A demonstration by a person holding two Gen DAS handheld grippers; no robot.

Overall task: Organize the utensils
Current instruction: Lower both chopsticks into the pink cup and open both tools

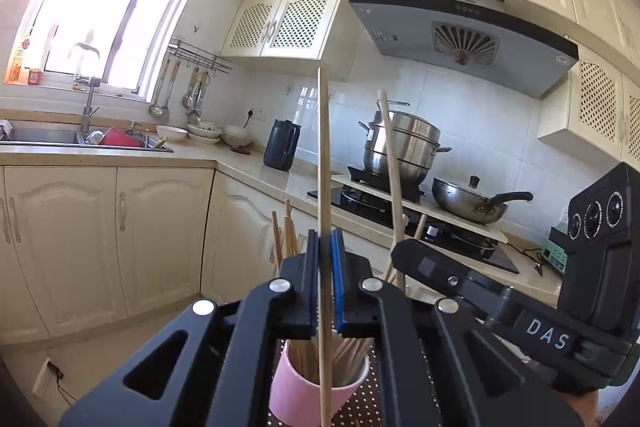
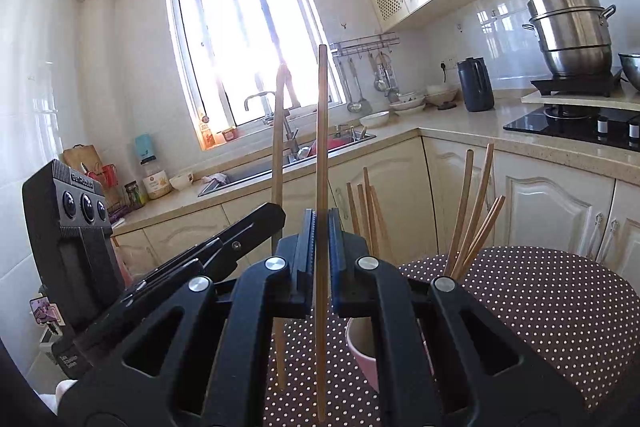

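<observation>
Mid-transfer of chopsticks into the pink cup. Left gripper with jaws pinching one upright chopstick, its lower end dipping inside the cup among the chopsticks already gathered there. Right gripper with jaws pressed on a second upright chopstick, its tip low over the polka-dot desk, just left of the cup's rim. Next, probably: release the left stick, then shift the right stick over the rim and lower it. Tight quarters between the two grippers, so likely one at a time; loose chopsticks leaning nearby; desk edge well apart to the right.
</observation>
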